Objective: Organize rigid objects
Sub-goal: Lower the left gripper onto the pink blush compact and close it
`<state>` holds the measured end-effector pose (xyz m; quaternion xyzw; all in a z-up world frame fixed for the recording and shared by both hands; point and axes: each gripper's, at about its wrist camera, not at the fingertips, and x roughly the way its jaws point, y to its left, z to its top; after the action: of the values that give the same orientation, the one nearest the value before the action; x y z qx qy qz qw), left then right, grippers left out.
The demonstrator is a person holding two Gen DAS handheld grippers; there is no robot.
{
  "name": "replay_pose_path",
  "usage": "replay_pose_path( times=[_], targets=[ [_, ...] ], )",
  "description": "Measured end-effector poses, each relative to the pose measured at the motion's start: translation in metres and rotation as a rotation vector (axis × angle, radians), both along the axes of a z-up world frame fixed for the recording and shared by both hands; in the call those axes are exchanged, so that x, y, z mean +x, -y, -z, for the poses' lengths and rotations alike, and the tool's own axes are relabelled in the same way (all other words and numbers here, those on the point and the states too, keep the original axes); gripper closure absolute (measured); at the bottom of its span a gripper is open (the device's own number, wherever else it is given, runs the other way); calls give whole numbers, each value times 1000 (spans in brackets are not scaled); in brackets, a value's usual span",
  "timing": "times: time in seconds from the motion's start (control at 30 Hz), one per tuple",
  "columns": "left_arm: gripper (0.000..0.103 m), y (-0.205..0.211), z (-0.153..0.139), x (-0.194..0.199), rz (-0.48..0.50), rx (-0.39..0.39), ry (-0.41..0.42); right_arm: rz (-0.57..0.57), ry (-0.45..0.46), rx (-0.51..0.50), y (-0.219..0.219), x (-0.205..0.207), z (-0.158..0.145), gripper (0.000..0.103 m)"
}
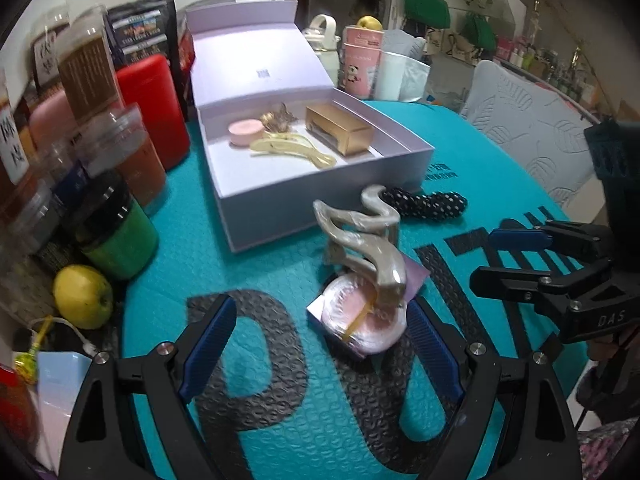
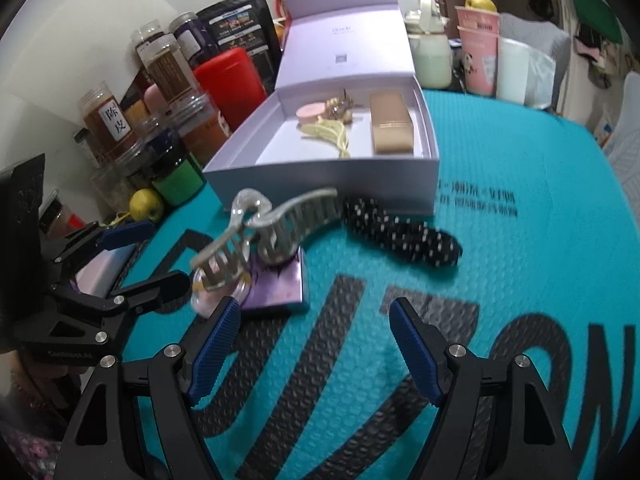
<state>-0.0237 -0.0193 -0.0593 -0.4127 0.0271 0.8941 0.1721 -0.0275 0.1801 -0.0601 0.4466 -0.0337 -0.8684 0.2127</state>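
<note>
A pearly hair claw clip (image 1: pixel 360 240) (image 2: pixel 260 232) leans on a round pink compact (image 1: pixel 360 322) that lies on a small purple box (image 2: pixel 280 290). Behind them a black dotted hair clip (image 1: pixel 434 204) (image 2: pixel 400 234) lies on the teal mat. The open lavender gift box (image 1: pixel 320 196) (image 2: pixel 320 184) holds a pink round case (image 1: pixel 245 132), a gold butterfly clip (image 1: pixel 280 118), a yellow clip (image 1: pixel 294 150) and a gold box (image 1: pixel 340 130). My left gripper (image 1: pixel 320 320) (image 2: pixel 160 258) is open and empty, its right finger beside the compact. My right gripper (image 2: pixel 316 312) (image 1: pixel 494 258) is open and empty, right of the pile.
Jars (image 1: pixel 116 152) and a red container (image 1: pixel 154 108) crowd the mat's left edge, with a yellow-green apple (image 1: pixel 82 296) in front of them. Pink cups (image 1: pixel 360 60) and a white bottle stand behind the gift box. A padded chair (image 1: pixel 520 120) is at the right.
</note>
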Motion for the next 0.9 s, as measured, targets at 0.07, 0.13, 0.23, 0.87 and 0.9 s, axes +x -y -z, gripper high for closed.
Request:
replay_pose_path(
  times=[0.07, 0.13, 0.23, 0.87, 0.9],
  targets=[
    [15, -1, 4, -1, 15, 15, 6, 6, 12, 1, -2, 1, 4, 25],
    [15, -6, 6, 0, 37, 13, 1, 12, 23, 2, -4, 1, 8, 25],
    [15, -15, 9, 2, 81, -5, -18, 18, 29, 9, -6, 1, 12, 25],
    [48, -25, 30, -7, 134, 14, -1, 44, 33, 6, -12, -4, 16, 25],
    [48, -25, 30, -7, 135, 16, 0, 43, 31, 6, -11, -5, 16, 25]
  ],
)
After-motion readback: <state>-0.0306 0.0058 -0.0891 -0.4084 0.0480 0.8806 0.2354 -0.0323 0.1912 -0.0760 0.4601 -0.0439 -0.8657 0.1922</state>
